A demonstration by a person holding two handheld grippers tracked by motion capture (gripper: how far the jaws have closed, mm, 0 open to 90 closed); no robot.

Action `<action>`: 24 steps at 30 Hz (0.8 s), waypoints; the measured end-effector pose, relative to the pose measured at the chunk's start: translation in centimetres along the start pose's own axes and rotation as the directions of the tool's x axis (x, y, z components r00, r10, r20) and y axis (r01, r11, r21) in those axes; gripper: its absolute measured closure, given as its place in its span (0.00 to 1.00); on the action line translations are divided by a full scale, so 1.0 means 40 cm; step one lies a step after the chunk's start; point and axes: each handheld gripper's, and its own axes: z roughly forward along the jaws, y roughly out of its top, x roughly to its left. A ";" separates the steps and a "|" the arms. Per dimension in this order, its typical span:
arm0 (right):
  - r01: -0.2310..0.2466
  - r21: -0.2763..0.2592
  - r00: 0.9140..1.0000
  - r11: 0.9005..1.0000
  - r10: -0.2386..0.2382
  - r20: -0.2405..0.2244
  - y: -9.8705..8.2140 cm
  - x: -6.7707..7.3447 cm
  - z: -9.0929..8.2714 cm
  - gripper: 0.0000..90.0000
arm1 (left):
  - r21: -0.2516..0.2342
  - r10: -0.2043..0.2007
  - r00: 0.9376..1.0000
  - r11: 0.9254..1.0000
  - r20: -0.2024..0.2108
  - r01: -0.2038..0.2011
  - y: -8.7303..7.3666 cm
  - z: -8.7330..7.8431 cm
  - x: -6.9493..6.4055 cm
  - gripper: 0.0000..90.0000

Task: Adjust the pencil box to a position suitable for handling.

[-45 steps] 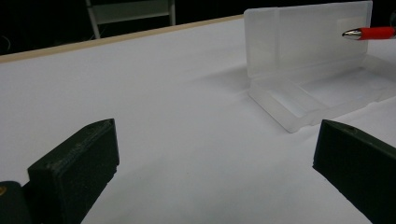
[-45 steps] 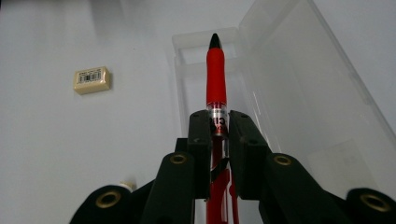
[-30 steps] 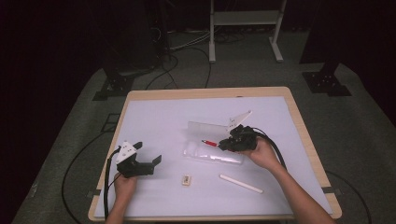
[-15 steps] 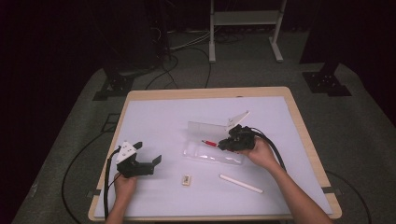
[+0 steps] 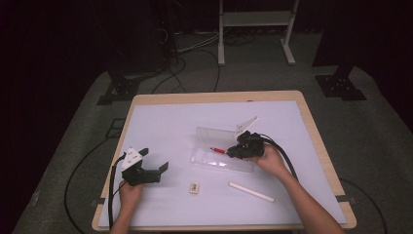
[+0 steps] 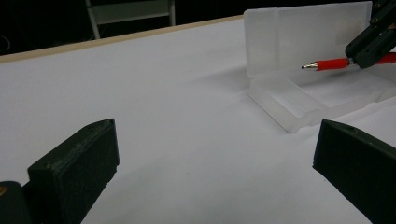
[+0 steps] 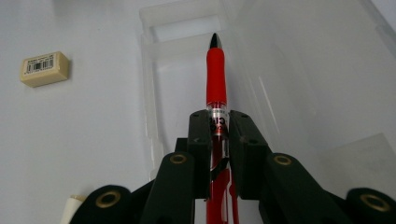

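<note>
A wooden-edged table (image 5: pixel 311 126) carries a white sheet (image 5: pixel 165 122) over nearly its whole top. On the sheet lie an open clear plastic case (image 5: pixel 221 158), a small eraser (image 5: pixel 194 187) and a white stick (image 5: pixel 251 191), apart from each other.

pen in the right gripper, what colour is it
Red, with a dark tip; the pen shows best in the right gripper view.

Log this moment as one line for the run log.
right gripper: shut on red pen | over open clear case | left gripper: open, idle
</note>
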 end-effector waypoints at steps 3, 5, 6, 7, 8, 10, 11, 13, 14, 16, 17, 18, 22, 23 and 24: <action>-0.005 0.001 1.000 1.000 0.005 -0.002 -0.002 -0.002 0.006 0.87 | -0.001 -0.001 1.000 1.000 0.000 0.001 0.000 0.000 0.000 0.00; 0.000 0.005 1.000 1.000 0.000 0.000 -0.003 -0.002 0.009 0.87 | -0.001 -0.002 1.000 1.000 0.000 0.002 0.000 0.000 0.000 0.00; -0.006 0.008 1.000 1.000 0.006 -0.001 -0.002 -0.002 0.011 0.87 | 0.000 -0.001 1.000 1.000 0.000 0.001 0.000 0.000 0.000 0.00; 0.003 0.010 1.000 1.000 -0.003 0.001 -0.003 -0.004 0.014 0.87 | 0.000 -0.001 1.000 1.000 0.000 0.001 0.000 0.000 0.000 0.00; -0.002 0.012 1.000 1.000 0.002 0.000 -0.004 -0.003 0.016 0.87 | -0.001 -0.001 1.000 1.000 0.000 0.001 0.000 0.000 0.000 0.00; -0.005 0.017 1.000 1.000 0.005 0.001 -0.004 -0.003 0.020 0.87 | 0.000 -0.001 1.000 1.000 0.000 0.001 0.000 0.000 0.000 0.00; -0.004 0.019 1.000 1.000 0.004 0.001 -0.004 -0.003 0.021 0.87 | -0.001 -0.001 1.000 1.000 0.000 0.001 0.000 0.000 0.000 0.00; 0.009 0.021 1.000 1.000 -0.009 0.002 -0.006 -0.005 0.025 0.87 | -0.001 -0.001 1.000 1.000 0.001 0.001 0.000 0.000 0.000 0.00; 0.010 0.023 1.000 1.000 -0.010 0.002 -0.007 -0.006 0.026 0.87 | -0.001 -0.001 1.000 1.000 0.001 0.001 0.000 0.000 0.000 0.00; 0.004 0.025 1.000 1.000 -0.004 0.003 -0.007 -0.007 0.029 0.87 | -0.001 -0.001 1.000 1.000 0.001 0.001 0.000 0.000 0.000 0.00; 0.004 0.024 1.000 1.000 -0.004 0.005 -0.008 -0.007 0.030 0.87 | -0.001 -0.001 1.000 1.000 0.001 0.001 0.000 0.000 0.000 0.00; 0.002 0.024 1.000 1.000 -0.002 0.004 -0.009 -0.008 0.031 0.87 | -0.001 -0.001 1.000 1.000 0.001 0.001 0.000 0.000 0.000 0.00; 0.001 0.032 1.000 0.999 -0.001 0.003 -0.011 -0.011 0.036 0.87 | -0.001 -0.001 1.000 1.000 0.001 0.001 0.000 0.000 0.000 0.00; 0.002 0.033 1.000 0.999 -0.002 0.002 -0.012 -0.010 0.038 0.87 | -0.001 -0.001 1.000 1.000 0.001 0.001 0.000 0.000 0.000 0.00; 0.004 0.036 1.000 0.999 -0.004 0.003 -0.012 -0.010 0.040 0.87 | -0.001 -0.001 1.000 1.000 0.001 0.001 0.000 0.000 0.001 0.00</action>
